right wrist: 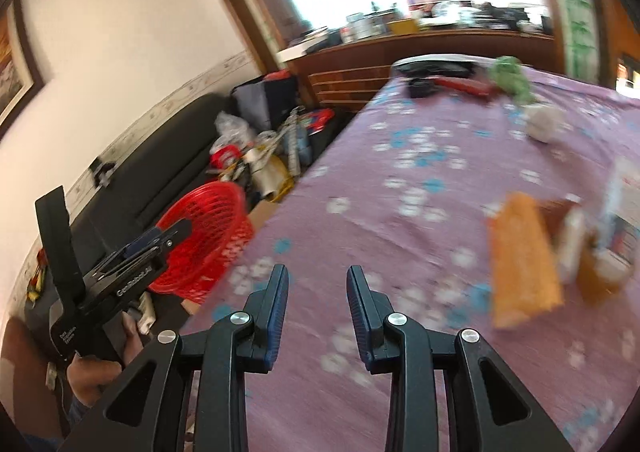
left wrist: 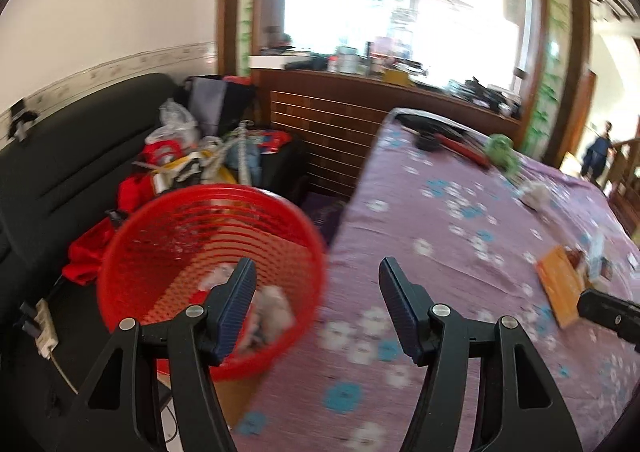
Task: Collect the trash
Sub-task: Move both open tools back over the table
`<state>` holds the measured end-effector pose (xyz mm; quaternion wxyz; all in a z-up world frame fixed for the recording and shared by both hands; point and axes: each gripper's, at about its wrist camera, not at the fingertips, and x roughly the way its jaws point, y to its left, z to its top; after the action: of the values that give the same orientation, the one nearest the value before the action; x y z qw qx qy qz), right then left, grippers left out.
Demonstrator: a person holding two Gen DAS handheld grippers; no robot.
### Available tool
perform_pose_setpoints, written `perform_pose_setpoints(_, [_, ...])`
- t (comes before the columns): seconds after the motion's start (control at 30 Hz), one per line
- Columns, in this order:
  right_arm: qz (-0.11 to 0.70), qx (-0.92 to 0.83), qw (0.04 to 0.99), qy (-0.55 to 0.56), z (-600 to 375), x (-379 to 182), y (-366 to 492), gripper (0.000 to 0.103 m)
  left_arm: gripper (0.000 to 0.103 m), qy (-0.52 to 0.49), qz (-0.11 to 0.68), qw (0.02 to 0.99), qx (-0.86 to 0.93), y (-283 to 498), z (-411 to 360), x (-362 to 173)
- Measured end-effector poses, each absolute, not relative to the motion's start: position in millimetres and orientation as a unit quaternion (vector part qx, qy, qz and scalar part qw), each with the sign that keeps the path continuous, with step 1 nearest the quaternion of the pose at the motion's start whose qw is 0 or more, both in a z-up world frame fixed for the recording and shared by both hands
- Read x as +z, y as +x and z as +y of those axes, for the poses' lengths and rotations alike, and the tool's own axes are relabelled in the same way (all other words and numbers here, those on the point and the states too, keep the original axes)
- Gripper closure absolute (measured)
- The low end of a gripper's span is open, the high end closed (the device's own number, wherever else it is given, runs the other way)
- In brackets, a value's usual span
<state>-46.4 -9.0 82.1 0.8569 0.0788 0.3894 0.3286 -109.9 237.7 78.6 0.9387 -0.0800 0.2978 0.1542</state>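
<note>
Two black grippers hang over a purple flowered bedspread [right wrist: 400, 187], both with fingers spread and nothing between them: the left gripper [left wrist: 318, 288] wide, the right gripper [right wrist: 318, 292] narrower. At lower left of the left wrist view, a round red plastic mesh basket [left wrist: 168, 236] sits beside the bed, mouth tilted toward the camera, crumpled white trash [left wrist: 272, 306] inside. A flat orange packet [right wrist: 520, 264] lies at right in the right wrist view, long axis running up the frame.

The basket [left wrist: 208, 248] stands left of the table [left wrist: 440, 252], with the sofa [left wrist: 60, 171] behind it.
</note>
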Motion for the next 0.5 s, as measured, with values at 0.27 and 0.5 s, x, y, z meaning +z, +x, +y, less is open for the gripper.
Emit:
perform_pose_setpoints(0.27, [0.351,0.196,0.909,0.111,-118,76,-56,0.065,0.034,-0.050,0.330,0.940,0.062,-82,152,78])
perform_pose_setpoints(0.5, [0.352,0.108,0.919,0.144,-190,55,-50,0.060,0.026,-0.034,0.360,0.932,-0.013,-56,79,78])
